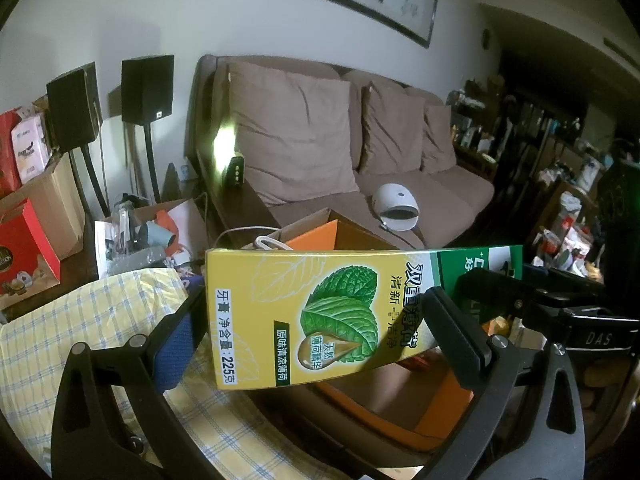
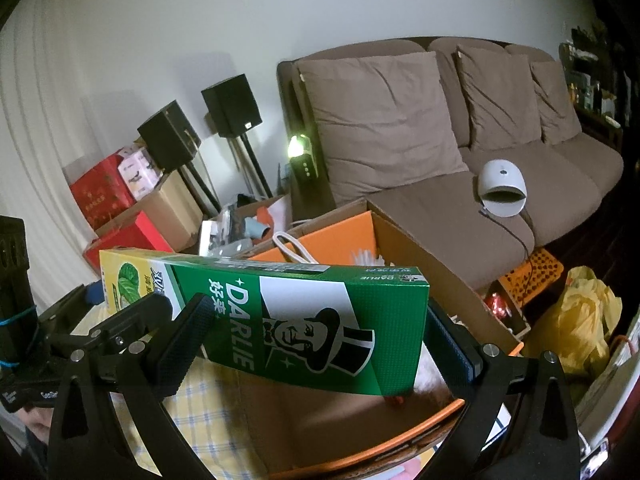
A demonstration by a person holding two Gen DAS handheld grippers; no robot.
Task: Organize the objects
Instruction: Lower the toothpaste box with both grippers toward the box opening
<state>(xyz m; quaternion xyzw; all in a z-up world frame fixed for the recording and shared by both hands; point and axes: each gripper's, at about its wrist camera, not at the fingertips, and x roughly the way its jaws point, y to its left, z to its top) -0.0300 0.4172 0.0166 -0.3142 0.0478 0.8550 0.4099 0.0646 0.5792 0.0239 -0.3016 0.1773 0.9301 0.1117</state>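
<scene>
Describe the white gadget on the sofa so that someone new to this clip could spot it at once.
Find the brown sofa against the wall. On its seat cushion, in front of the pillows, lies a white dome with a dark slot along its front and a cord trailing off. Nothing else on the seat is white or rounded.

My left black two-finger gripper (image 1: 316,332): curved matte arms, silver screw heads, one blue textured pad (image 1: 176,344), one black pad. My right black two-finger gripper (image 2: 316,340): same arms and silver screws, black knurled pad (image 2: 184,344), blue-edged pad opposite.
</scene>
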